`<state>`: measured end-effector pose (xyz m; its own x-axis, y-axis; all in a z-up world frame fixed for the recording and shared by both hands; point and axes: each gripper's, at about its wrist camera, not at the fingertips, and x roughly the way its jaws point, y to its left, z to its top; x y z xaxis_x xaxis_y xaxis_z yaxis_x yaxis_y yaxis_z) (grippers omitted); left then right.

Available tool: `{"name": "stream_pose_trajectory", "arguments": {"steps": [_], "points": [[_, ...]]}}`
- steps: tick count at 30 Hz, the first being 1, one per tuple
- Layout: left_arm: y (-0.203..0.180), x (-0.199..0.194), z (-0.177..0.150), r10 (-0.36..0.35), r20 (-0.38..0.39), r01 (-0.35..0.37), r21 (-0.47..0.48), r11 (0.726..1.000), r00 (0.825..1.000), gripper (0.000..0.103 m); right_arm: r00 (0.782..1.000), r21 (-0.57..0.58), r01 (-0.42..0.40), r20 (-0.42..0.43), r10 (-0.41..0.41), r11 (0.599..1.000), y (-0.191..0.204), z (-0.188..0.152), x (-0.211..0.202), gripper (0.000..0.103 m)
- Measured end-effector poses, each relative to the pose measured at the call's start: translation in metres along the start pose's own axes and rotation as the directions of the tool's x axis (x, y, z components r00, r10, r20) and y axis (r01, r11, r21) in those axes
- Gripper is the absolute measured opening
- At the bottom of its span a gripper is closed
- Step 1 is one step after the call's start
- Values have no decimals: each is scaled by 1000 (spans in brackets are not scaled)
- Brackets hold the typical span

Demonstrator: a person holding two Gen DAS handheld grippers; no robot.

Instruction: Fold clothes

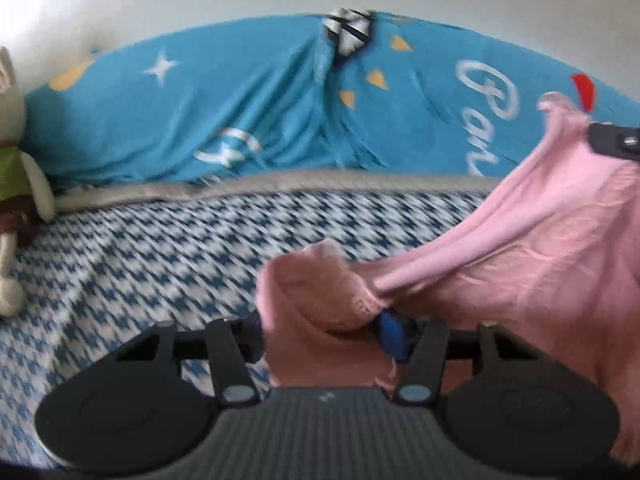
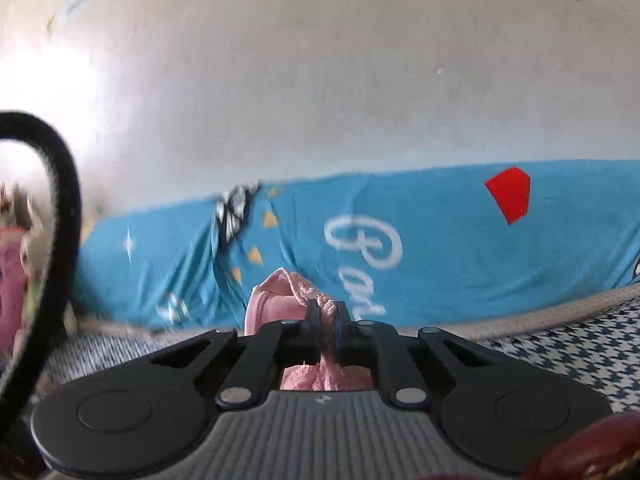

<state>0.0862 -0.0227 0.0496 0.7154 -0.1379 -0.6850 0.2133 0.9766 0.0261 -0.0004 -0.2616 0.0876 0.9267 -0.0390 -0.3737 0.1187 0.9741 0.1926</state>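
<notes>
Both fingers pinch pink garment | left gripper | right gripper

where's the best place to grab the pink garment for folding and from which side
By its hemmed edge, at two spread-apart spots, coming in from the near side along the bed. The pink garment is soft and hangs stretched between both grippers, so pinching the edge keeps it taut. The left gripper and right gripper each already clamp a bunched bit of edge.
</notes>
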Motion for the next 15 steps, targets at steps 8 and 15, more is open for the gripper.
{"name": "stream_pose_trajectory", "arguments": {"steps": [8,15], "points": [[29,2,28,141,61,-132,-126,983,988,76,993,88,73,-95,-64,993,-16,-4,26,30],[36,-3,18,95,18,-91,-143,985,995,81,988,152,94,-135,-74,984,-42,-5,24,34]]}}
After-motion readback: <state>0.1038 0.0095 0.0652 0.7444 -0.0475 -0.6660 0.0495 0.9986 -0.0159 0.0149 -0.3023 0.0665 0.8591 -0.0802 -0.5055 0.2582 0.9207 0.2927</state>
